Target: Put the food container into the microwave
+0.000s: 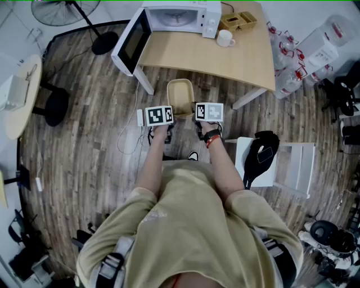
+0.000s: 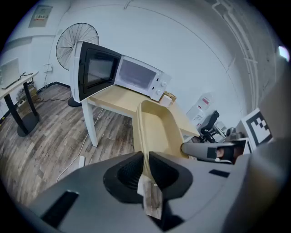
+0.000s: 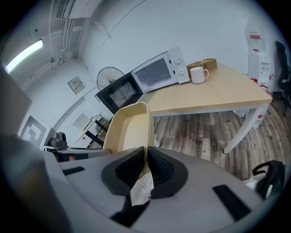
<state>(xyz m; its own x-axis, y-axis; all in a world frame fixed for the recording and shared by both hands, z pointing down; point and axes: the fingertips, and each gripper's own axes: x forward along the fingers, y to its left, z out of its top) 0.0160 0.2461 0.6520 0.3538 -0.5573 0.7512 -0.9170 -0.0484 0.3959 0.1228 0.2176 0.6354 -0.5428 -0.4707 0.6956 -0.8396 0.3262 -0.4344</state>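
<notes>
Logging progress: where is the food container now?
Head view, centre: the food container is held between left gripper and right gripper, just short of the table with the open microwave.

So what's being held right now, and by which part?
The food container, by both side walls: the left hand-held gripper is shut on its left wall, the right hand-held gripper on its right wall.

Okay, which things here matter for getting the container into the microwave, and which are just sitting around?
For the job: food container, gripped by its side walls by the left gripper and right gripper; microwave, door open, on the table.
Sitting around: white mug, brown box, fan, black bag.
</notes>
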